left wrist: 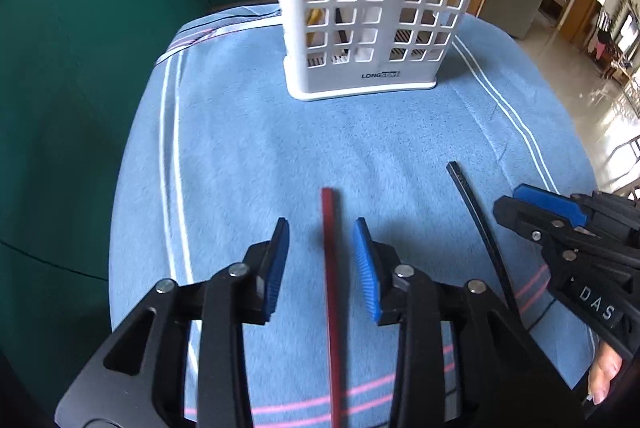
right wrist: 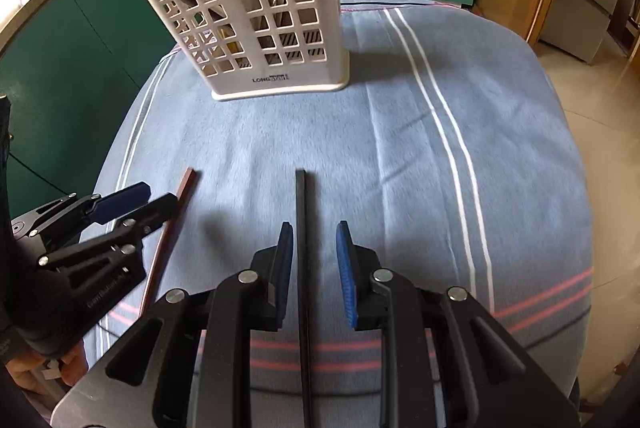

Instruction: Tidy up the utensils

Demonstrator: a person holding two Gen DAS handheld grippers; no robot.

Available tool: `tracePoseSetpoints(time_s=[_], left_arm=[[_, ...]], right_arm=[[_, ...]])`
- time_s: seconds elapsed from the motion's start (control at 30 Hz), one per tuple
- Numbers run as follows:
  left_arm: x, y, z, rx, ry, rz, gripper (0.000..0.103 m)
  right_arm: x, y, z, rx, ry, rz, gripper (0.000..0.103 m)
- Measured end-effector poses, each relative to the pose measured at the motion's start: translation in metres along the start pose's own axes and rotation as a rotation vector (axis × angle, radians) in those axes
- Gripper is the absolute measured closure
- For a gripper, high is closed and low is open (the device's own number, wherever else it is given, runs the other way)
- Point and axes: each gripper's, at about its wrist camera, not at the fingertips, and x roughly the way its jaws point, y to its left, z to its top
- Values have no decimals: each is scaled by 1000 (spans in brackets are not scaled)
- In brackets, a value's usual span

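A red chopstick (left wrist: 330,280) lies on the blue towel, running between the jaws of my open left gripper (left wrist: 321,242); neither pad touches it. It also shows in the right wrist view (right wrist: 170,240). A black chopstick (right wrist: 302,268) lies between the jaws of my open right gripper (right wrist: 313,246), close to the left pad; it also shows in the left wrist view (left wrist: 478,224). A white slotted utensil holder (left wrist: 376,3) stands upright at the far side of the towel, with utensils inside; it also shows in the right wrist view (right wrist: 256,15).
The blue striped towel (left wrist: 248,155) covers a rounded table top. Green cabinets (left wrist: 80,47) stand behind and to the left. A tiled floor (left wrist: 580,67) drops away on the right. The two grippers are side by side, close together.
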Motion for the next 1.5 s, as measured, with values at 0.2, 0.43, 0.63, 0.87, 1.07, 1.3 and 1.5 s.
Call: tracePoseSetpoints(time_s=[0.2,0.43,0.63,0.87,1.07,1.3,1.5], left_arm=[[16,2,4,5,31,15,65],[10,15,-7,-25,27,34,64],[15,8,-1,-13,39,32,47],[16,9,1,5,33,26,46],[17,8,1,7,34,25,45],[15,11,0,-2,19,25,63],[15,19,4,-40,29,3,95]], right_arm=[[16,7,9,-22,27,13,76],[31,15,12,-66,45,-27,70],[32,19,12,-82,47,-49,67],[34,17,14,-95,39,-75,67],[35,19,13,-110,30,-91,66],[34,20,11,-113,23,-88,80],[32,19,13,-106,43,-43,96]])
